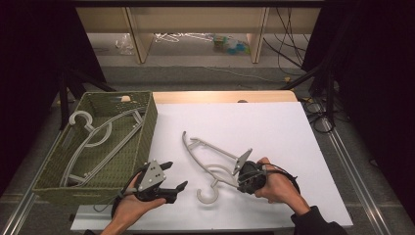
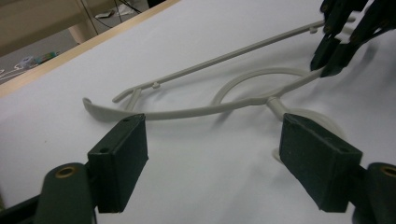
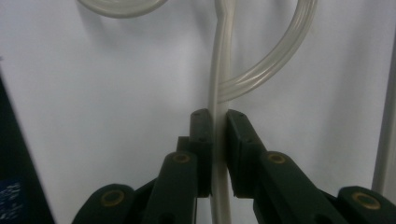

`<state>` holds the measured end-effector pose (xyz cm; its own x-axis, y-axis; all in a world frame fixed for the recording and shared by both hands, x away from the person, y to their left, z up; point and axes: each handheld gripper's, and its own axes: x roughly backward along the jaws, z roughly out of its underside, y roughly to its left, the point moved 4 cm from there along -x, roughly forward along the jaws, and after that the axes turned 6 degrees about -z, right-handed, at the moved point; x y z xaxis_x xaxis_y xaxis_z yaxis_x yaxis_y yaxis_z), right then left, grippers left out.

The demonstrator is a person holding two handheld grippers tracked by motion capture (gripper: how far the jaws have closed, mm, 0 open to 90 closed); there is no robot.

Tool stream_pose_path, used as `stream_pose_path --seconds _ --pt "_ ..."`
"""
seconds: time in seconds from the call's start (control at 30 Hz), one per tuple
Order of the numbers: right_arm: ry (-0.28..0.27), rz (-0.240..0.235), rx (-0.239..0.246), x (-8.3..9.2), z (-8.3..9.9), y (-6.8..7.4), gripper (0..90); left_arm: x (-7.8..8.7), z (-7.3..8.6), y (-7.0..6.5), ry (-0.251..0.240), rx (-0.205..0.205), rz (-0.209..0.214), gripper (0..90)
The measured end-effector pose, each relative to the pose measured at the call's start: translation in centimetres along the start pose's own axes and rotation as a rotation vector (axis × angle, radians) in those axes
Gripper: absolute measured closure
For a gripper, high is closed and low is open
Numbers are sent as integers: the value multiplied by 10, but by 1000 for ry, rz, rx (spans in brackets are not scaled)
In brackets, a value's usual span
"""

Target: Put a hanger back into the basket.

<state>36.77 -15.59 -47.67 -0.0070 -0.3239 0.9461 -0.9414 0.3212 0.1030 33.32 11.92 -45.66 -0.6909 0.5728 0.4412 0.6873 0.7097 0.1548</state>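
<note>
Right gripper view: right gripper (image 3: 218, 140) jaws clamp the hanger (image 3: 222, 84); left gripper (image 2: 210, 158) jaws gape nearby.

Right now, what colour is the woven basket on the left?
Olive green; the basket shows best in the high view.

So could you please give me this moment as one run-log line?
right gripper: shut on hanger arm, on white table | left gripper: open, empty, beside basket | basket: hangers inside
</note>
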Motion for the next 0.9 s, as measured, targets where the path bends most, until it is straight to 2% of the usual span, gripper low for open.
stream_pose_path --seconds 0.03,0.07,0.1,0.13,0.17,0.2,0.3,0.33,0.47,0.5,0.6,0.63,0.67,0.73,0.77,0.9 --pt "0 0 0 0 0 0 822 -3 0 -2 8 -16 2 240" --pt "-4 -19 9 2 1 4 822 -7 -1 -5 17 -29 13 251" --pt "-22 -41 28 5 4 11 822 -13 -1 -7 36 -76 9 257" --pt "-22 -41 28 5 4 11 822 -13 -1 -7 36 -76 9 260" --pt "-41 -67 44 8 6 16 822 -19 -1 -13 55 -103 54 264" --pt "-41 -67 44 8 6 16 822 -19 -1 -13 55 -103 54 264" --pt "-55 -68 62 11 5 22 821 -26 1 -20 103 -186 100 264" --pt "-42 -82 88 12 4 27 821 -28 2 -23 106 -200 104 273" --pt "-48 -102 114 15 1 33 821 -35 4 -27 125 -263 131 282" --pt "-32 -116 124 18 1 36 821 -36 5 -28 140 -304 141 299" --pt "-44 -112 132 19 1 38 821 -37 7 -30 149 -320 158 324" --pt "-47 -116 133 20 1 39 820 -38 8 -31 148 -336 153 324" --pt "-44 -125 140 20 1 40 821 -40 9 -32 156 -366 167 343" --pt "-47 -130 145 20 1 41 821 -41 10 -33 157 -371 170 354" --pt "-48 -131 143 21 0 42 820 -42 10 -33 169 -387 169 364" --pt "-48 -143 153 21 0 43 820 -47 11 -38 160 -430 189 410"
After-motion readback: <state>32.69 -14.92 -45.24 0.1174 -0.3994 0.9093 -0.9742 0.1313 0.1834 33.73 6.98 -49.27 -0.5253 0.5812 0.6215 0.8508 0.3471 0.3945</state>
